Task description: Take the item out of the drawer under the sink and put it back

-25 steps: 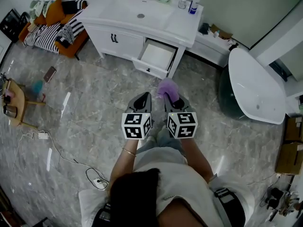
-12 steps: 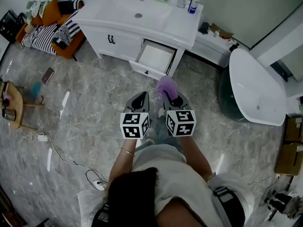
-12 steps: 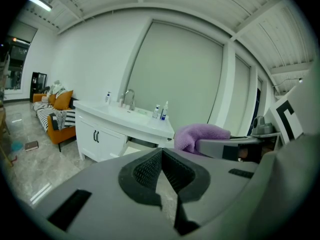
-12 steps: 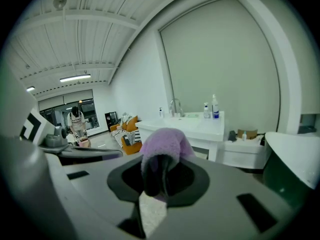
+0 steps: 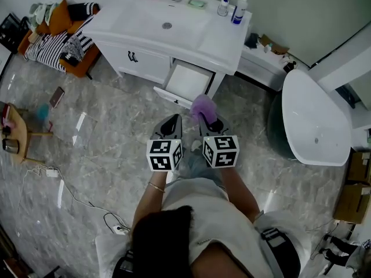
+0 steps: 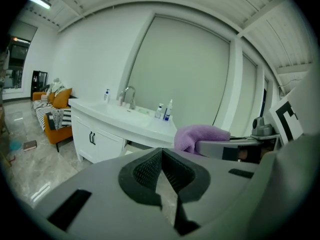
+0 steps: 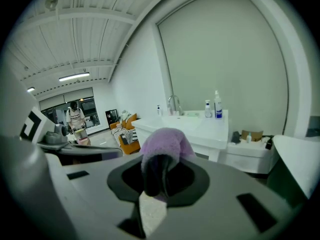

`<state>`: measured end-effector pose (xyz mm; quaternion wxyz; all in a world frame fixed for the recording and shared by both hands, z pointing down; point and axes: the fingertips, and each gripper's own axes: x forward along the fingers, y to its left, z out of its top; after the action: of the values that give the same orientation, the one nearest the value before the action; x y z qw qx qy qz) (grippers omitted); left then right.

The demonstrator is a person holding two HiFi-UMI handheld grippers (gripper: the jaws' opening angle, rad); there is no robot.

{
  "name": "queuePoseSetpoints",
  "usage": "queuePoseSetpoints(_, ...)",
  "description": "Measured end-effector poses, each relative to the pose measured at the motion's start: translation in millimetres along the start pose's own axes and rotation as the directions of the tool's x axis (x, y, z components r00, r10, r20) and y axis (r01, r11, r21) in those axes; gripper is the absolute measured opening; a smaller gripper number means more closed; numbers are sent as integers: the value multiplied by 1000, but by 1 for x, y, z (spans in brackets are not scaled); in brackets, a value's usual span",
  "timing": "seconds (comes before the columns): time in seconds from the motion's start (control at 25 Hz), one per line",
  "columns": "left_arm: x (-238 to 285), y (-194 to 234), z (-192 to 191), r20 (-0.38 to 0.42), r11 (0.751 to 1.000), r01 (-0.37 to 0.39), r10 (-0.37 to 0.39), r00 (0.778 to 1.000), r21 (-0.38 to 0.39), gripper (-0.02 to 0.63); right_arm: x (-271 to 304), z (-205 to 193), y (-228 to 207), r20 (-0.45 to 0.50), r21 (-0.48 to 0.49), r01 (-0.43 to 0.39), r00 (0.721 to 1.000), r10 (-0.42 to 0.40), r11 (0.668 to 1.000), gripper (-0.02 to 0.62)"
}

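Marble floor (image 5: 98, 132) spread below; the drawer (image 5: 188, 81) under the sink stood open, and the purple cloth (image 5: 203, 106) hung just before its front edge in the right tool (image 5: 209, 121). Seen along its own jaws, the left tool (image 6: 162, 154) was closed and empty. The right tool's view showed its jaws clamped on the purple cloth.

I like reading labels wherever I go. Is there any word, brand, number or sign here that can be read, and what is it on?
No text is legible in these pictures.
Bottles on the countertop: labels too small to read.
Marker cubes: only black-and-white square patterns, no letters or numbers.
Cardboard boxes: any print is too small to tell.
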<state>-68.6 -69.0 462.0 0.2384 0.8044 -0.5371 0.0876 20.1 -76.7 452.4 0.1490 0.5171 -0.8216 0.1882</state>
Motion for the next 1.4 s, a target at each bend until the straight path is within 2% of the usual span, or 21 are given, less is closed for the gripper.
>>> queuePoseSetpoints(0.72,104,14,24,-38,993,-107,105,994,-51,5,87,23,-63,-96,-31,-139,986,135,990,78)
queuePoseSetpoints(1.16,138,18,35,-54,986,-162,160,986,-47,5,120,28,-82,-132,-66,-215,970,205,974,78)
queuePoseSetpoints(1.4,143,26,25,-81,982,-182,177,981,-59,5,127,17,-85,-163,-60,-222,964,210,973,78)
